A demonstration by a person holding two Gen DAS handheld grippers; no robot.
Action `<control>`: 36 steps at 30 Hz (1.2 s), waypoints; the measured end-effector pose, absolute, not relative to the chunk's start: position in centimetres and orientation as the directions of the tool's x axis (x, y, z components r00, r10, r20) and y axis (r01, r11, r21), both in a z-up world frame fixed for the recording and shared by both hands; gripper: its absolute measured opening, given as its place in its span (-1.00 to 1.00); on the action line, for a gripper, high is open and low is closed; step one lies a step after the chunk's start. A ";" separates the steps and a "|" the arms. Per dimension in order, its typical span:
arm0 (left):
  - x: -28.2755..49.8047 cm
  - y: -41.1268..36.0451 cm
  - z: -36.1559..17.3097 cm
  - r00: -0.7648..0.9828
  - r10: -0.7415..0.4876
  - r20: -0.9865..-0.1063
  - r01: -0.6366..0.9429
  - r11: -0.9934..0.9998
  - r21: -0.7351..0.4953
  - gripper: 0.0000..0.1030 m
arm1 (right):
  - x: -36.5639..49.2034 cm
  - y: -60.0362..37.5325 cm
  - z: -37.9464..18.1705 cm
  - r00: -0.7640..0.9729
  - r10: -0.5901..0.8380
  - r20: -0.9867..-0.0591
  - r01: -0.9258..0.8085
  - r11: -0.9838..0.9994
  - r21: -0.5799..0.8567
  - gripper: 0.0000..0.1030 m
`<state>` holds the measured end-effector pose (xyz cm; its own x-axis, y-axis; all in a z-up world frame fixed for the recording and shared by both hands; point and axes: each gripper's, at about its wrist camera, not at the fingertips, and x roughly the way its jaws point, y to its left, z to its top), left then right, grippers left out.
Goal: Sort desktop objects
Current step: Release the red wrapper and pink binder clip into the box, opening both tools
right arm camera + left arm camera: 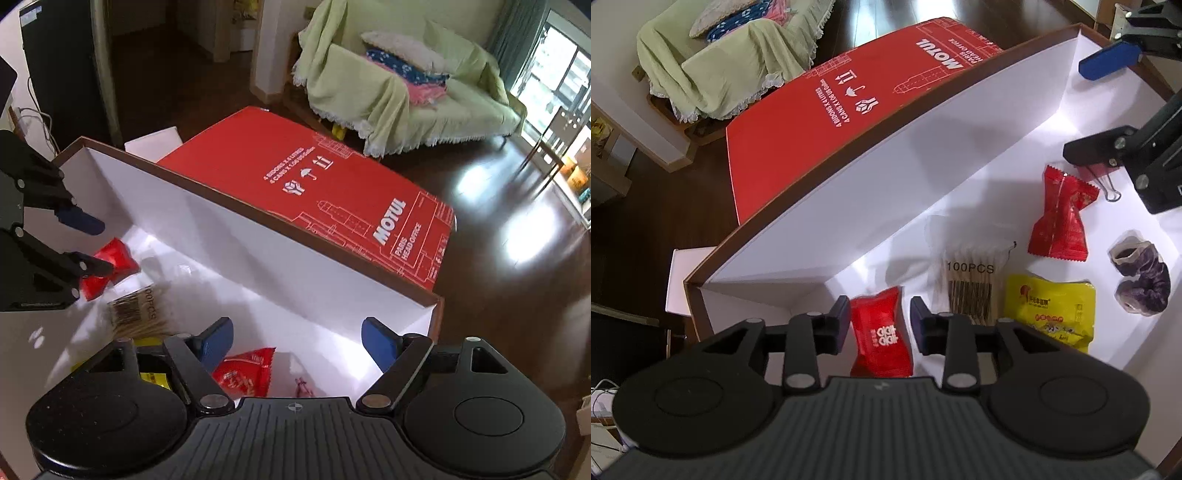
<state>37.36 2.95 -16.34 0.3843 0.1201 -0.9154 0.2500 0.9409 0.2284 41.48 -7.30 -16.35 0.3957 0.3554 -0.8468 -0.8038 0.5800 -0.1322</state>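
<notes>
My left gripper [880,321] is open and low over the white tray floor [997,177]. A red snack packet [881,332] lies between its fingers, with a small gap on each side. The same packet [118,258] shows in the right wrist view beside the left gripper's fingertips [83,221]. My right gripper [297,341] is open wide and holds nothing. It hovers above another red packet [243,373] and a red binder clip [303,386]. In the left wrist view the right gripper [1100,107] hangs over that clip [1097,177] and packet [1060,218].
A bag of cotton swabs [971,280], a yellow packet [1049,314] and a purple scrunchie [1141,273] also lie in the tray. Its tall white wall with a brown rim [886,122] stands behind them. A red cardboard box [332,192] lies beyond, then a sofa [406,85].
</notes>
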 end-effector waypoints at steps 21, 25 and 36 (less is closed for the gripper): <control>33.1 2.5 -12.6 0.432 0.089 -0.897 0.236 0.949 0.209 -0.03 | 37.6 -11.6 -13.4 0.353 0.378 -0.856 -0.718 0.696 0.011 0.54; 31.7 2.3 -11.3 0.455 0.081 -0.887 0.231 0.951 0.205 0.02 | 36.1 -12.8 -12.3 0.358 0.392 -0.847 -0.692 0.721 0.041 0.54; 26.5 1.4 -6.3 0.539 0.050 -0.841 0.204 0.961 0.189 0.12 | 30.9 -16.3 -8.8 0.420 0.438 -0.795 -0.612 0.783 0.109 0.54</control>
<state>26.52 1.41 -6.29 0.5391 0.0505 -0.8407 0.2043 0.9605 0.1887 30.91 -16.27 -8.81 0.4197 0.4384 -0.7947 -0.6124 0.7831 0.1086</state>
